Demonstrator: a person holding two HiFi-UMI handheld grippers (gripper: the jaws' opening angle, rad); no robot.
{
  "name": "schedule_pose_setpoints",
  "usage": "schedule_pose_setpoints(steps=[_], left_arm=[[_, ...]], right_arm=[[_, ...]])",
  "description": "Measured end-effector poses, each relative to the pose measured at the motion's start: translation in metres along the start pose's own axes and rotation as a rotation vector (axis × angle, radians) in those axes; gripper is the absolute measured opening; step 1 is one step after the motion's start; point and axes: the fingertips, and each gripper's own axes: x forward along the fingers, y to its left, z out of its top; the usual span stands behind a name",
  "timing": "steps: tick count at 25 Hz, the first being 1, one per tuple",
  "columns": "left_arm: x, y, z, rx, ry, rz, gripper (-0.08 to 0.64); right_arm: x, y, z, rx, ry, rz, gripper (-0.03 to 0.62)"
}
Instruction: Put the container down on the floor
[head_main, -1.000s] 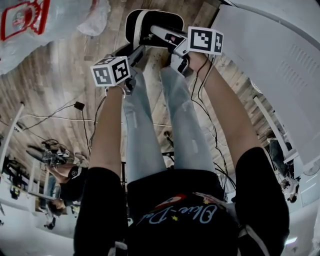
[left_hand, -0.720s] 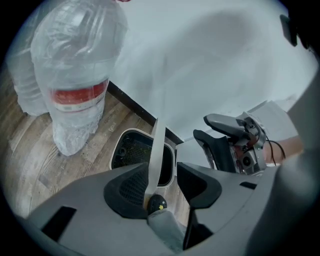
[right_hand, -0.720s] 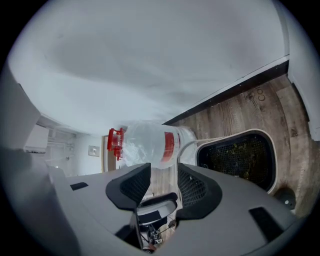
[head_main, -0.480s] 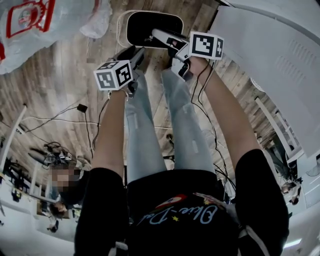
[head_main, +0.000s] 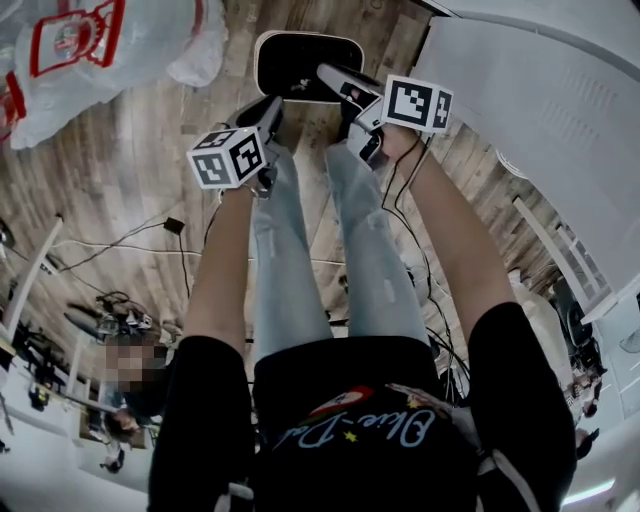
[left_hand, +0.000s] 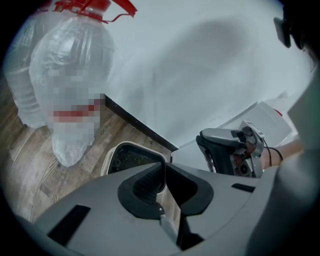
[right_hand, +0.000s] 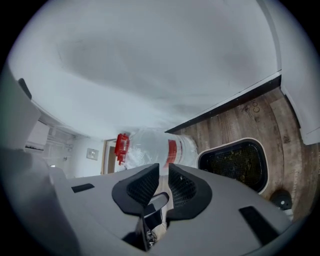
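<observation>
The container (head_main: 259, 60), a white-rimmed tub with a black inside, stands on the wooden floor ahead of the person's feet. It also shows in the left gripper view (left_hand: 108, 161) and the right gripper view (right_hand: 262, 167). My left gripper (head_main: 271, 106) hangs just short of its near left edge, apart from it. Its jaws (left_hand: 164, 170) have just been closing and now meet on nothing. My right gripper (head_main: 330, 76) reaches over the near right rim without touching. Its jaws (right_hand: 164, 172) have also been closing, and a narrow empty slit remains between them.
Large clear water bottles (head_main: 90, 50) with red labels lie on the floor at the far left. A white wall or cabinet (head_main: 540, 120) runs along the right. Cables (head_main: 130, 235) trail over the floor at the left. The person's legs (head_main: 290, 250) stand below the grippers.
Both grippers have come up and away from the container's near rim, and their jaws have closed. The container stays on the floor, with more of its rim showing.
</observation>
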Motion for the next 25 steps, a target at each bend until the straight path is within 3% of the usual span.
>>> schedule_pose_setpoints(steps=[7,12,25], left_arm=[[-0.009,-0.031,0.024,0.038,-0.047,-0.046,0.011],[-0.021,-0.057,0.043,0.030,-0.107,-0.105,0.011],[-0.074,-0.122,0.073,0.182,-0.152,-0.176,0.011]], right_arm=[[-0.021,0.026,0.009,0.018,-0.065,0.032,0.003],[-0.036,0.033,0.017,0.012,-0.117,-0.005,0.000],[-0.104,0.070,0.034,-0.303,-0.237,-0.215,-0.001]])
